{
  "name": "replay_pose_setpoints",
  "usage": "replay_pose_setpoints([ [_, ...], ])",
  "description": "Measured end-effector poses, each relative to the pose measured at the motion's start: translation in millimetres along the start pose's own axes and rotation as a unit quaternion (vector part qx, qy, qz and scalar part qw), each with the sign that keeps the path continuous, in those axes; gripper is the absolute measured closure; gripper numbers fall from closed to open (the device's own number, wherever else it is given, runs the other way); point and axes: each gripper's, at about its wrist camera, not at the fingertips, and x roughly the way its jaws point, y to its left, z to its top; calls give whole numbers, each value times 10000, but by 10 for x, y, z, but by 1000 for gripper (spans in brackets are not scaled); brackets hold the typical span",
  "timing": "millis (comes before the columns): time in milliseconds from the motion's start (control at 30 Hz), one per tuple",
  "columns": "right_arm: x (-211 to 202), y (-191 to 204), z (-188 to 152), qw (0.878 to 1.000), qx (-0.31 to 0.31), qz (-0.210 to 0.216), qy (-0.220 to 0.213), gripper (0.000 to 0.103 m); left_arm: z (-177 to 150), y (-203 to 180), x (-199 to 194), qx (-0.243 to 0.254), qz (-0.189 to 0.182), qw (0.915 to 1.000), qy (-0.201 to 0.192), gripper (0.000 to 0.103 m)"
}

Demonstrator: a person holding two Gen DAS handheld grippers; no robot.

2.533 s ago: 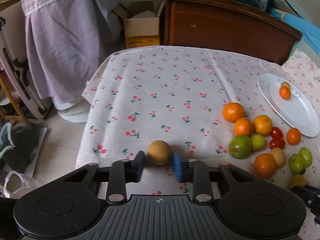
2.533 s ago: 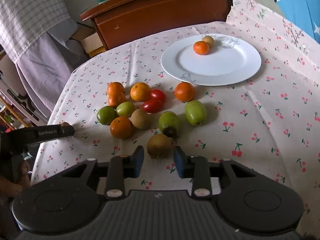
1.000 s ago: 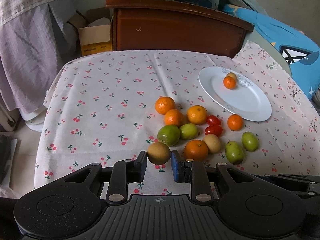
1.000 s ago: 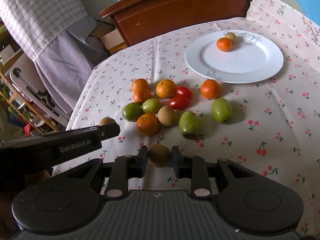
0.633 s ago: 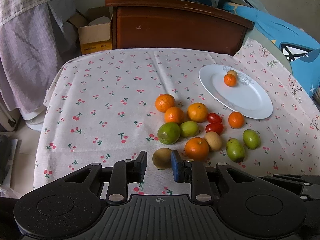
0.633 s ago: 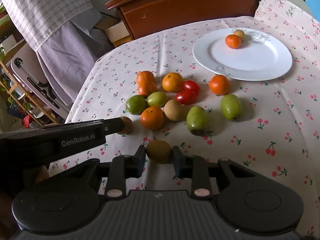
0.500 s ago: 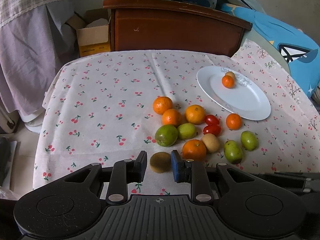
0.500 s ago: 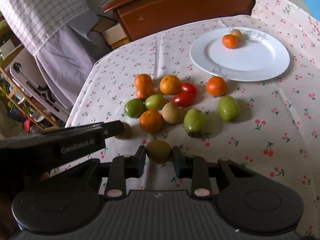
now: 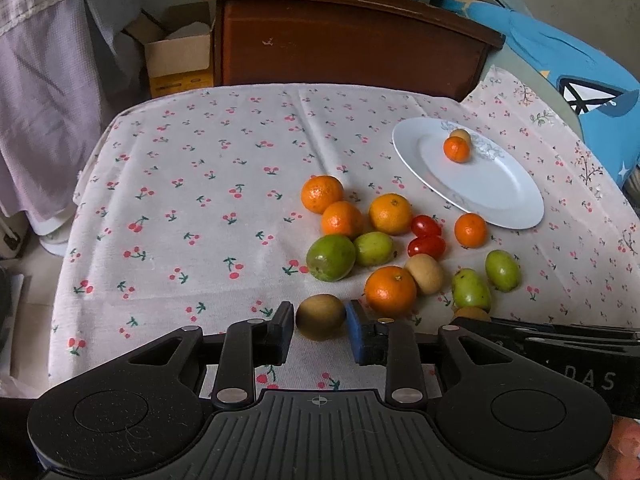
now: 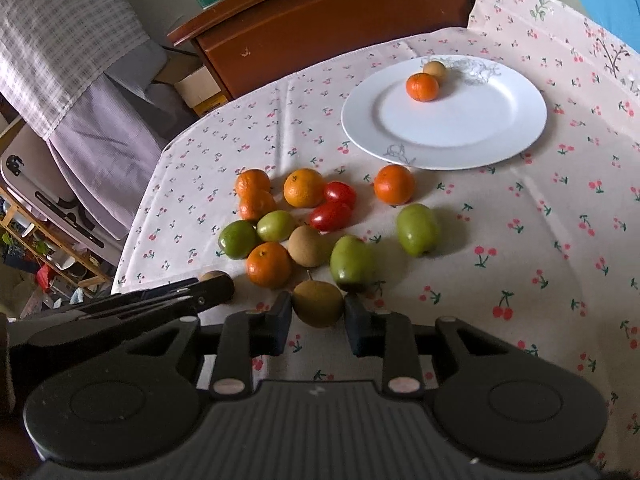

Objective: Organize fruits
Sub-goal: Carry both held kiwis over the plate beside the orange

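Note:
A brown kiwi (image 9: 320, 315) lies on the cherry-print cloth between the fingertips of my left gripper (image 9: 320, 330). Its jaws are opening, with thin gaps either side of the fruit. My right gripper (image 10: 318, 322) is shut on a second brown fruit (image 10: 318, 306), just in front of the fruit pile. The pile holds several mandarins (image 9: 390, 290), green fruits (image 9: 331, 257), two cherry tomatoes (image 9: 426, 246) and a tan fruit (image 9: 425, 273). A white plate (image 10: 460, 128) at the far right carries a mandarin (image 10: 422, 87) and a small tan fruit (image 10: 434, 69).
A dark wooden headboard (image 9: 344, 40) rises behind the table, with a cardboard box (image 9: 178, 62) to its left. Checked fabric (image 10: 60, 40) hangs off the table's left side. A blue cushion (image 9: 568, 76) lies at the far right.
My left gripper brought its kiwi from the bare left of the cloth to the pile's near edge, set it down and loosened. My right gripper closed on its brown fruit.

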Motion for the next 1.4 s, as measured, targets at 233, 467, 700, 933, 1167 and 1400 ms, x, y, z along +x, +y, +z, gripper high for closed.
replay_pose_setpoints([
  [233, -4, 10, 11, 10000, -12, -11, 8, 75, -20, -72, 31, 220, 99, 9997, -13, 80],
  [467, -101, -9, 134, 10000, 0, 82, -54, 75, 126, -148, -114, 229, 57, 9995, -216, 80],
  [700, -227, -39, 431, 9987, -399, 29, -321, 75, 366, -332, -167, 312, -150, 9988, -354, 80],
  [933, -282, -227, 722, 9985, -289, -31, -463, 75, 592, -481, -71, 356, -468, 9979, -286, 80],
  [1167, -289, -441, 961, 9985, -68, -100, -542, 75, 832, -611, 125, 453, -740, 9961, -186, 80],
  [1400, -181, -644, 1068, 9983, 400, -169, -400, 75, 979, -797, 370, 644, -920, 9937, -59, 80],
])
